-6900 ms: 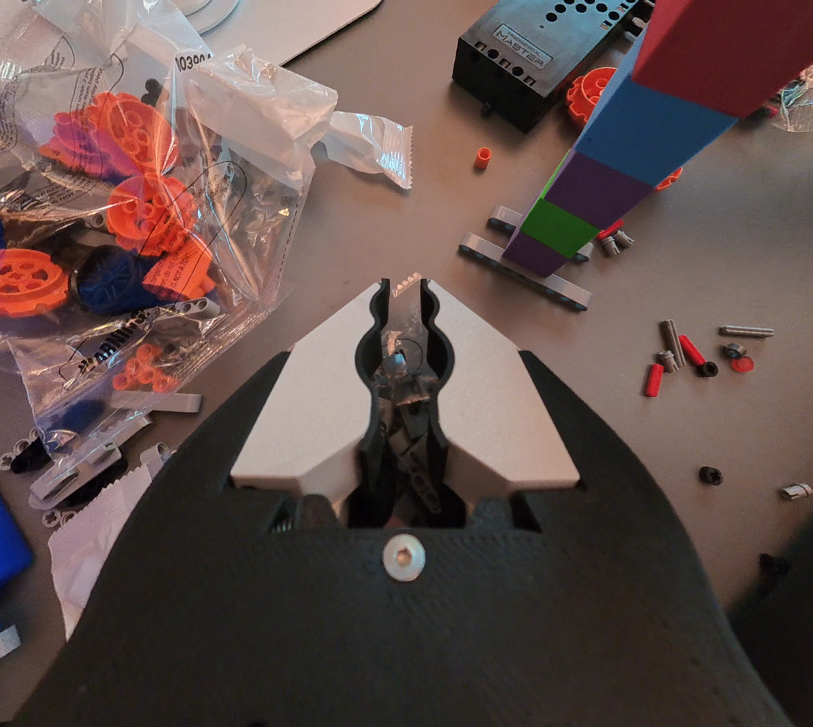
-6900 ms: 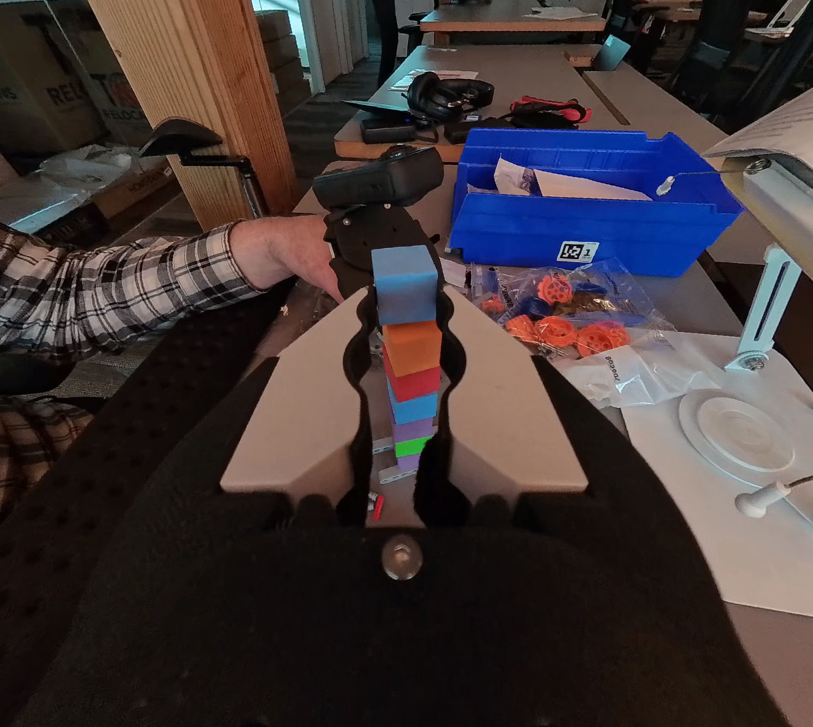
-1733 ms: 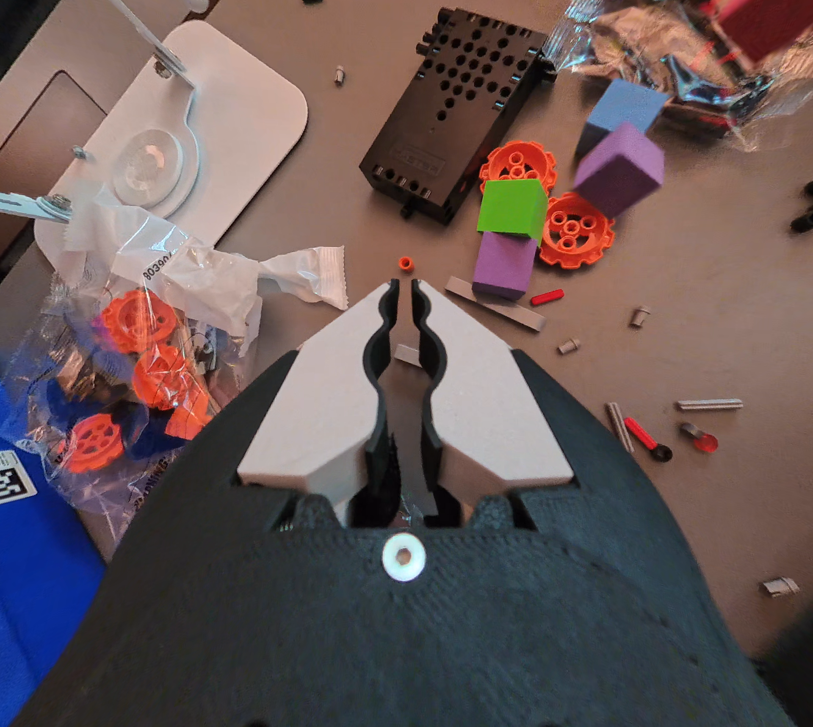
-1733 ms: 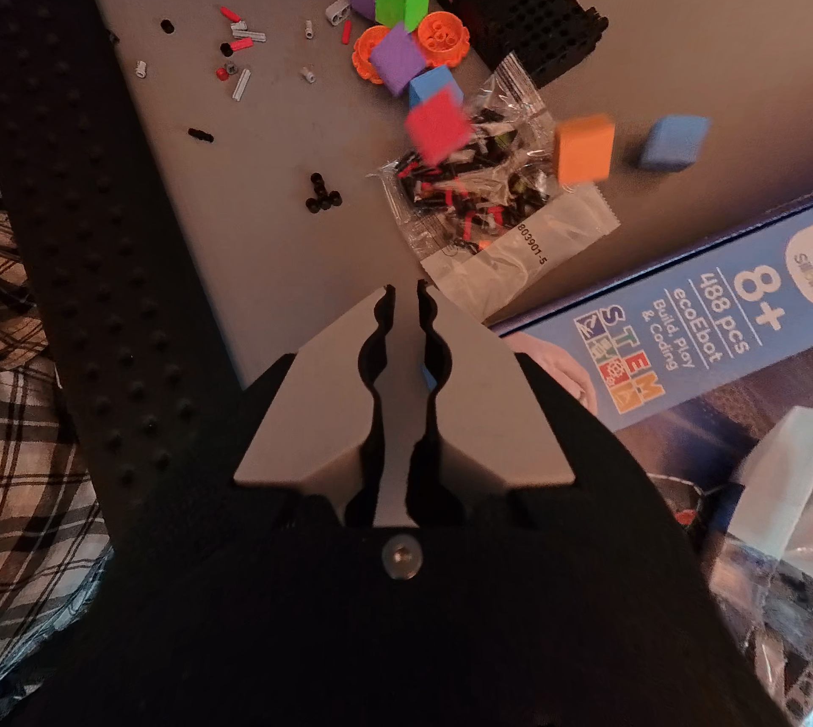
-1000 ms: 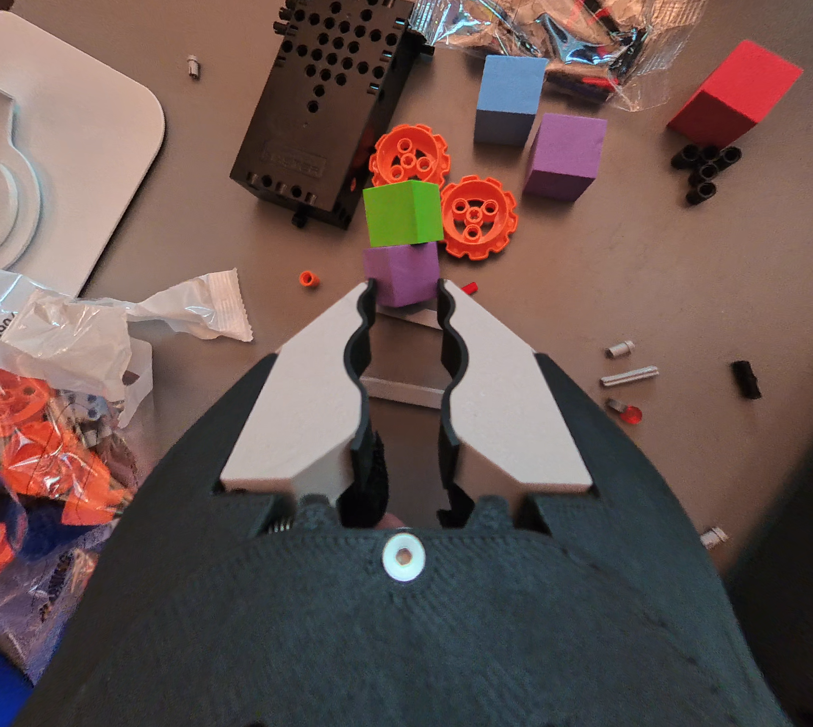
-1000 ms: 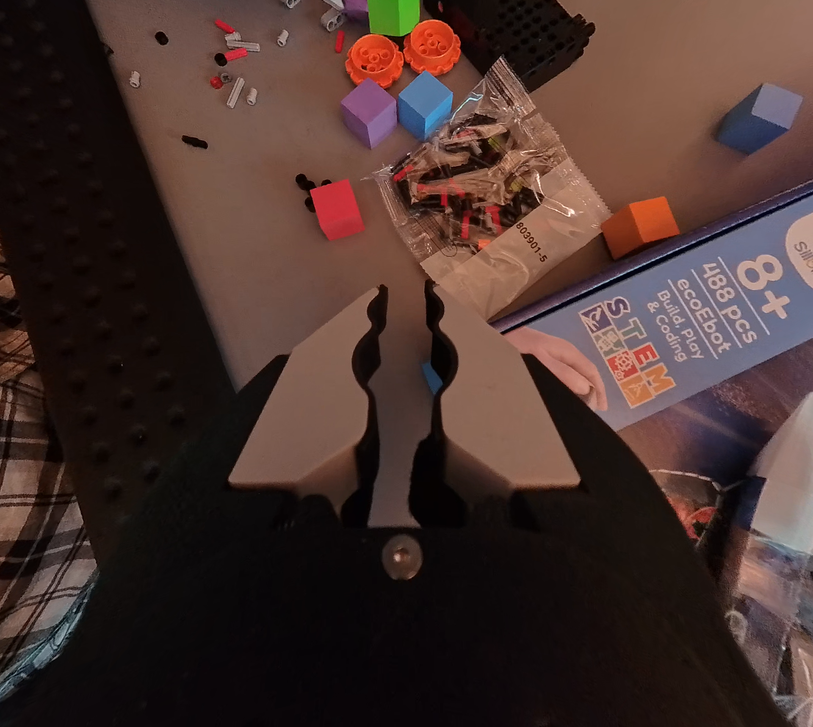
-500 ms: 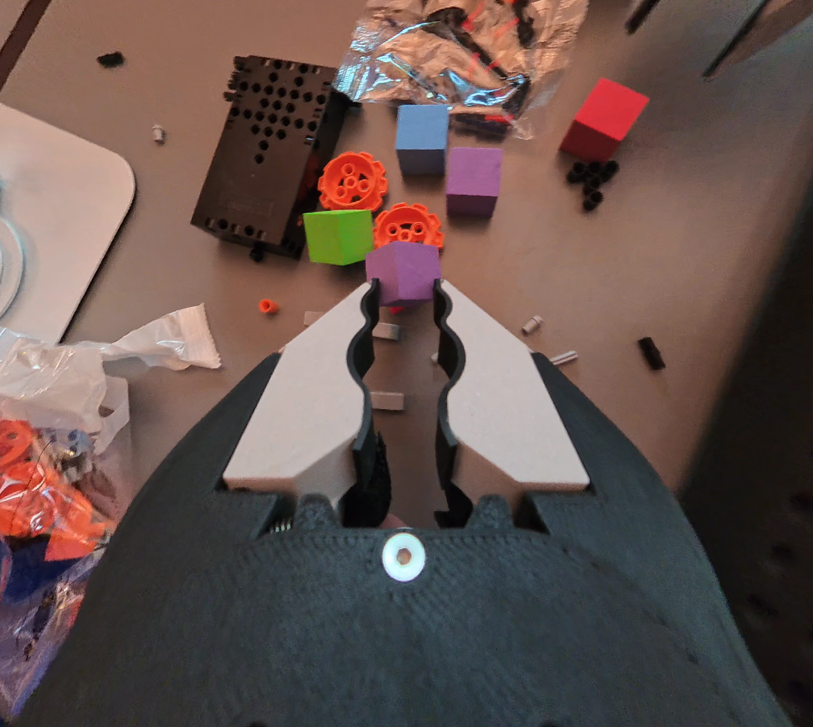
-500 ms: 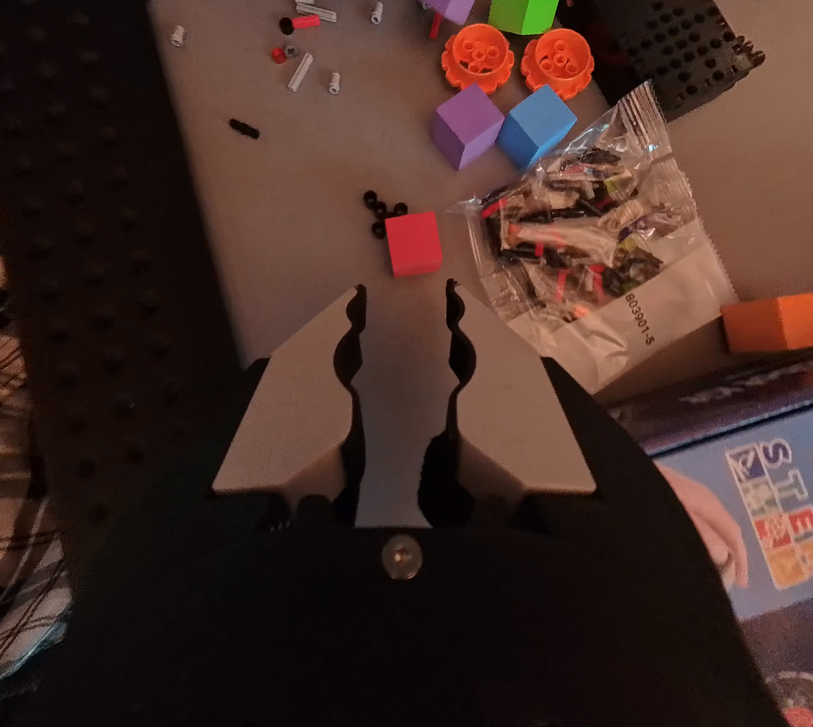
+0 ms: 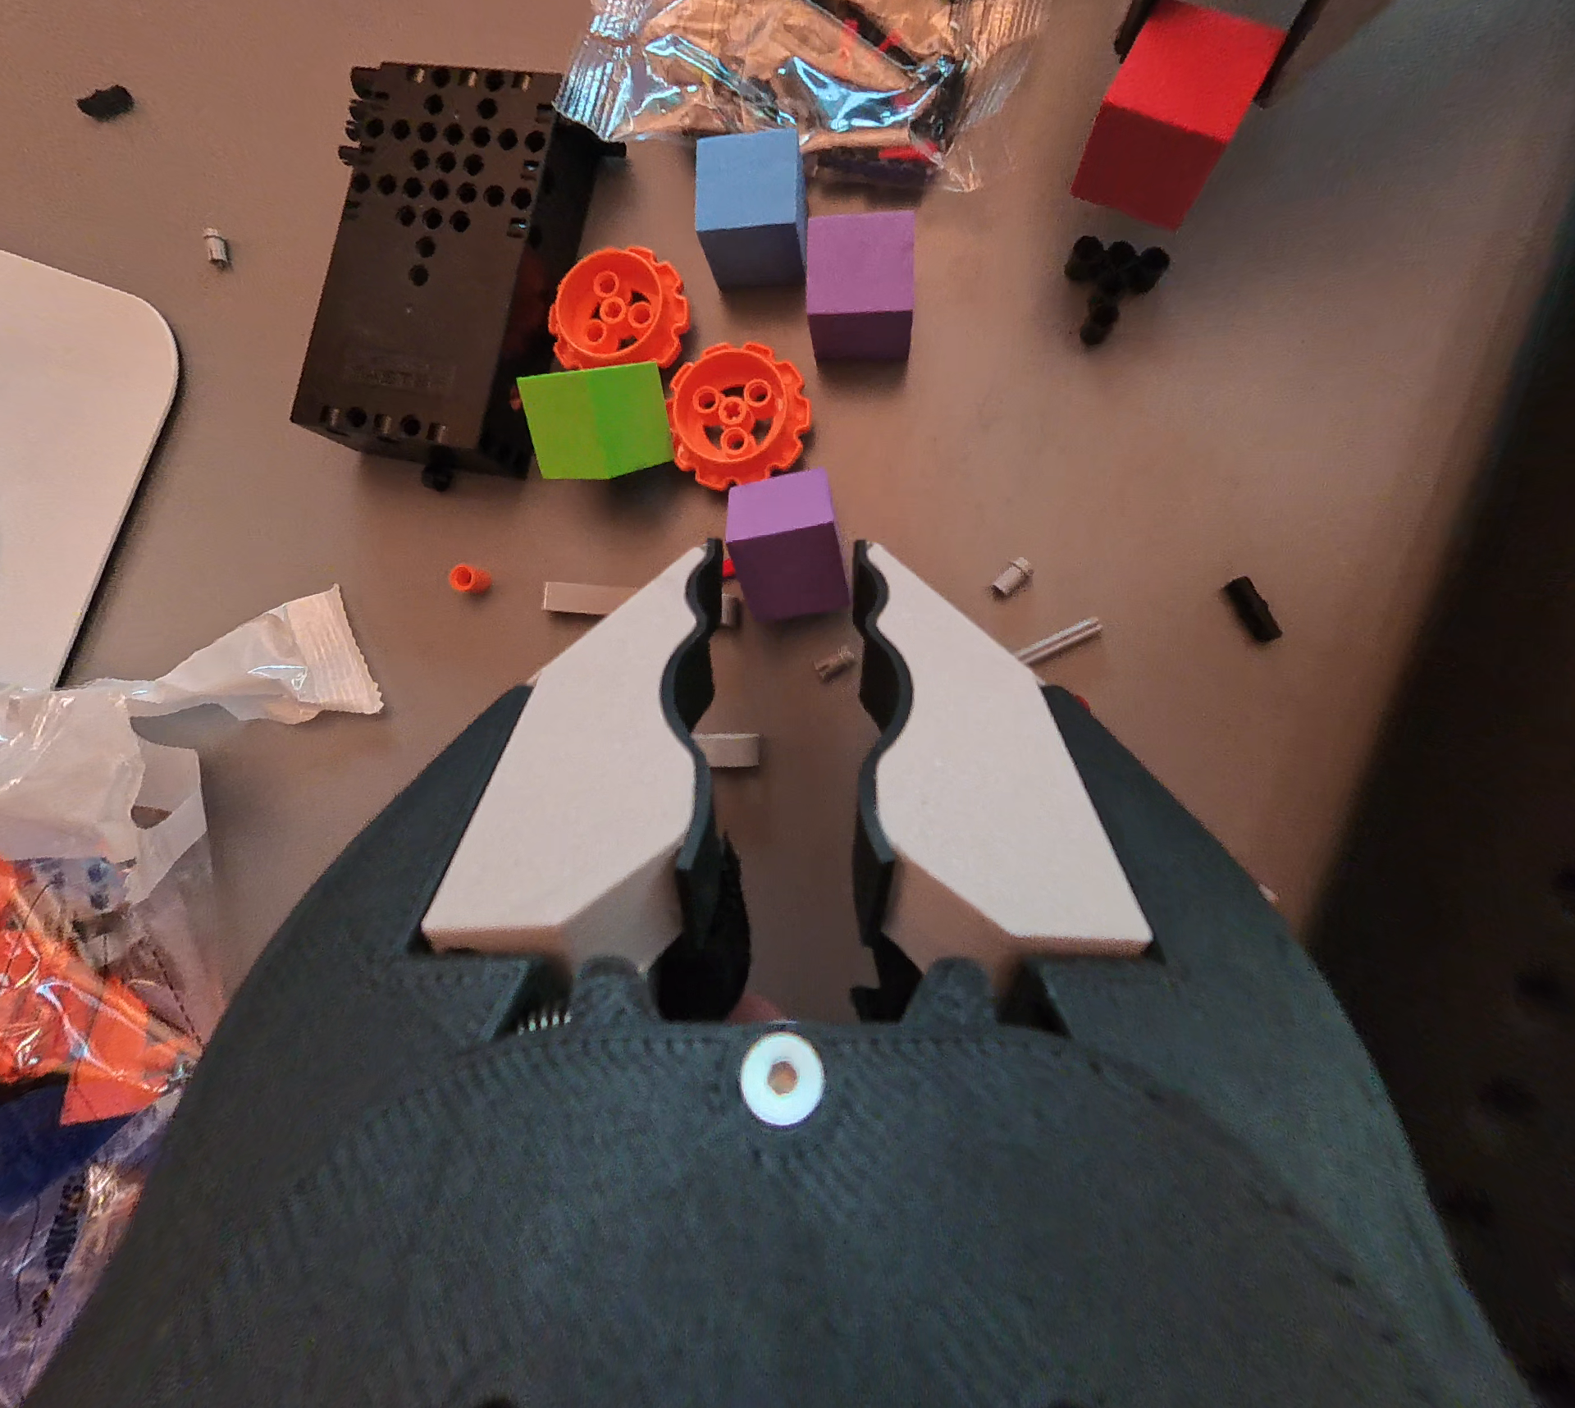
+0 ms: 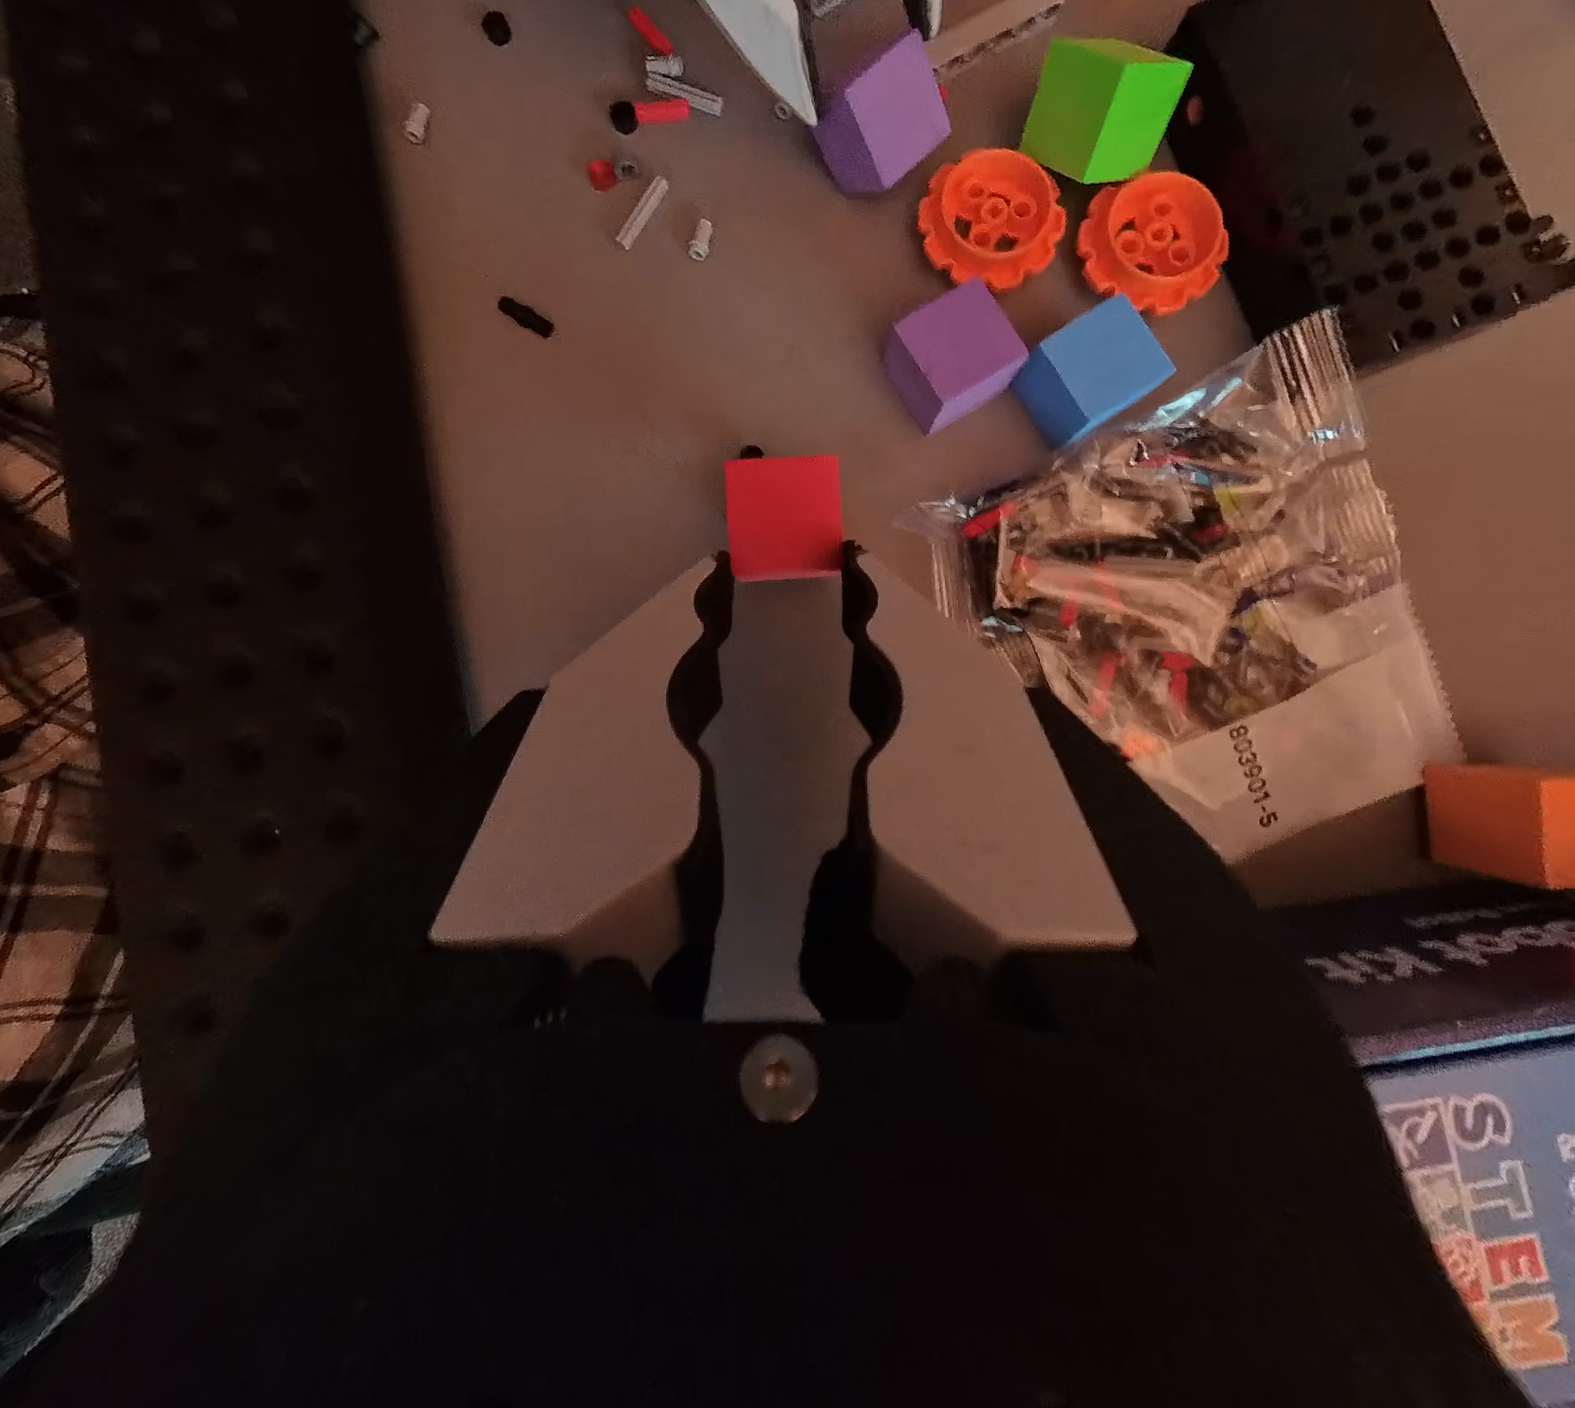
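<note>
Cubes are what both of your claws have at the tips. Your left claw (image 9: 780, 570) has a purple cube (image 9: 786, 547) between its fingertips; the gap is as wide as the cube and the pads seem to touch its two sides, but you cannot tell for sure if it is pressed. Your right claw (image 10: 782, 564) has a red cube (image 10: 782, 515) between its fingertips in the same way, the fingers parted just to the width of the cube. Whether this cube is gripped or only framed, you cannot tell.

Just beyond the purple cube lie two orange gear wheels (image 9: 737, 415), and a green cube (image 9: 595, 421) is beside them, next to a black perforated box (image 9: 439, 259). A blue cube (image 9: 750, 203) and a second purple cube (image 9: 859, 284) stand side by side, touching, near a clear bag of small parts (image 9: 818, 37). An orange cube (image 10: 1500, 821) lies at the right edge in the right wrist view. Small pins and grey beams are scattered on the grey surface (image 9: 980, 429).
</note>
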Tool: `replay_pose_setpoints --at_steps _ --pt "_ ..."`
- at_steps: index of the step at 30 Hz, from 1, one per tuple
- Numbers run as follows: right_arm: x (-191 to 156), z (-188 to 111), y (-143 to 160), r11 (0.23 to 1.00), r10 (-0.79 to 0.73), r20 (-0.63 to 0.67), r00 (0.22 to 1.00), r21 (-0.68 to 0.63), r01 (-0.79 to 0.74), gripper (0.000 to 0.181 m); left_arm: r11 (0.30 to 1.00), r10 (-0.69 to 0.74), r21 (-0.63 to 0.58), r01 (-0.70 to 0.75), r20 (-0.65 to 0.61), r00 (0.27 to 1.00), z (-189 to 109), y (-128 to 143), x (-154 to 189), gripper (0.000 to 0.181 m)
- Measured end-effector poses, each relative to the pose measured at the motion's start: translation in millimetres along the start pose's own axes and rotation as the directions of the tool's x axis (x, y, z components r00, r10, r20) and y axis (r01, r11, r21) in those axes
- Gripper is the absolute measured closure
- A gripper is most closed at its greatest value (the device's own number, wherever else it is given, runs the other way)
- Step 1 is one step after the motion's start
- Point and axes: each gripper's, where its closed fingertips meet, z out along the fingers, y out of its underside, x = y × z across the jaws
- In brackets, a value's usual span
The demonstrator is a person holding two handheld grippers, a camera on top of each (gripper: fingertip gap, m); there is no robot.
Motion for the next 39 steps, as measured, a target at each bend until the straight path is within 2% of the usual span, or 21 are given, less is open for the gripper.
replay_pose_setpoints --at_steps 7,13,16,23,27,30,34,37,39 --pt "-9.9 14.4 -7.9 0.998 -0.055 0.053 0.997 -0.019 0.056 0.157 1.0 -0.004 -0.009 0.004 -0.022 1.0 2.1 4.2 4.3 0.146" --pt "-7.1 21.5 -4.2 0.996 -0.061 0.038 0.997 -0.056 0.063 0.157 0.999 0.003 -0.041 -0.004 -0.018 1.0 7.8 6.4 5.6 0.148" --pt "-6.6 22.9 -2.5 0.996 -0.055 0.033 0.998 -0.07 0.058 0.147 0.998 0.0 -0.067 0.0 -0.001 1.0 8.4 11.4 3.2 0.149" --pt "-3.9 6.1 -4.9 1.0 -0.028 0.007 1.0 -0.003 0.028 0.146 0.998 -0.041 -0.039 0.04 -0.015 0.999 -12.5 15.4 1.3 0.141" --pt "-2.2 1.2 -2.2 1.0 -0.006 0.007 1.0 0.026 0.005 0.149 0.995 0.023 -0.093 -0.025 -0.018 1.0 -0.8 19.3 6.2 0.145" --pt "-2.7 1.0 -1.7 0.999 0.004 0.009 1.0 0.041 -0.005 0.15 0.993 0.045 -0.109 -0.046 -0.013 0.999 4.2 17.2 7.2 0.155" --pt "-3.2 -2.3 -2.7 0.997 0.016 0.006 1.0 0.07 -0.017 0.152 0.999 0.048 -0.015 -0.048 -0.005 0.999 -8.1 -5.7 8.1 0.155" --pt "-1.1 -6.8 0.4 0.996 0.03 -0.003 1.0 0.08 -0.03 0.153 0.986 0.127 0.118 -0.117 -0.08 0.989 -20.3 -47.4 34.9 0.155" --pt "-0.2 -10.0 2.3 0.995 0.045 -0.004 0.999 0.094 -0.044 0.155 0.973 0.201 0.133 -0.187 -0.1 0.974 -18.0 -66.6 52.0 0.155"
